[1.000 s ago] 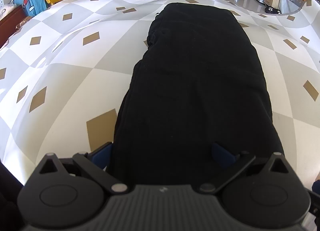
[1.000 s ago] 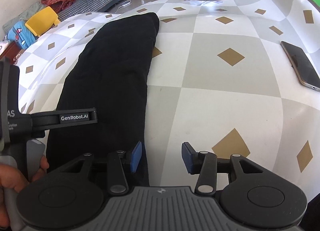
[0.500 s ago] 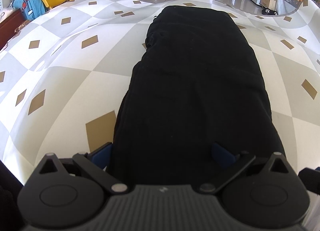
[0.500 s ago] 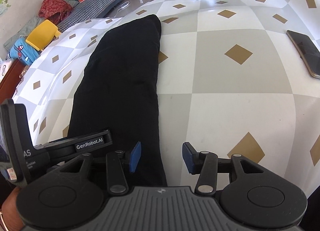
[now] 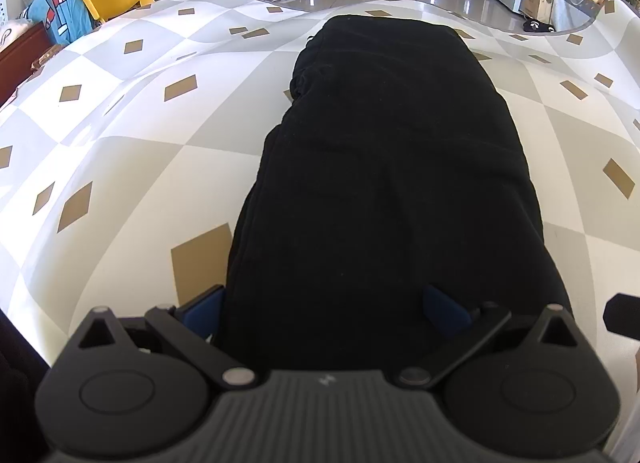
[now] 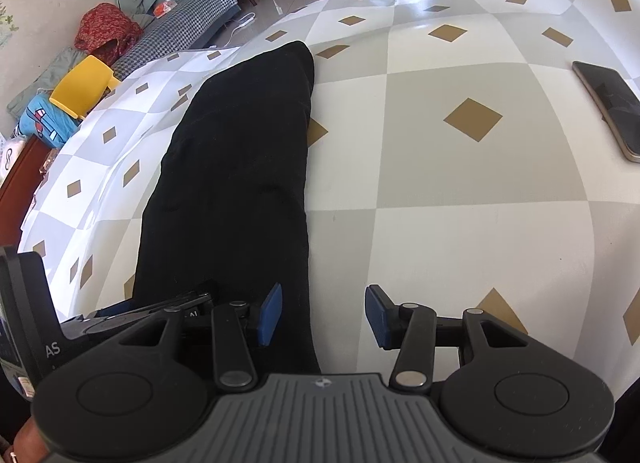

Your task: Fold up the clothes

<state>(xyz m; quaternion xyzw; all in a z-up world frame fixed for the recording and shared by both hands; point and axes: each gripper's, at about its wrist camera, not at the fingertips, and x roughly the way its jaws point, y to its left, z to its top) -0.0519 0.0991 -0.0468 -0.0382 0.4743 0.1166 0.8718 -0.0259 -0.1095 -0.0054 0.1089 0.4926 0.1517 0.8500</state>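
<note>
A: How many garments?

B: One, a black garment (image 5: 384, 191) folded into a long strip, lying on the checked tablecloth (image 5: 120, 167).

A: And the claws?

B: Two. The left gripper (image 5: 324, 303) is spread wide astride the strip's near end, pads at either edge, gripping nothing. The right gripper (image 6: 324, 313) stands half open over the strip's right edge, empty.

A: Anything else?

B: One phone (image 6: 612, 111) on the right, well apart.

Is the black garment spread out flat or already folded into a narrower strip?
Folded lengthwise. The black garment lies as one long narrow strip on the checked tablecloth, and layered edges show along its left side near the far end.
</note>
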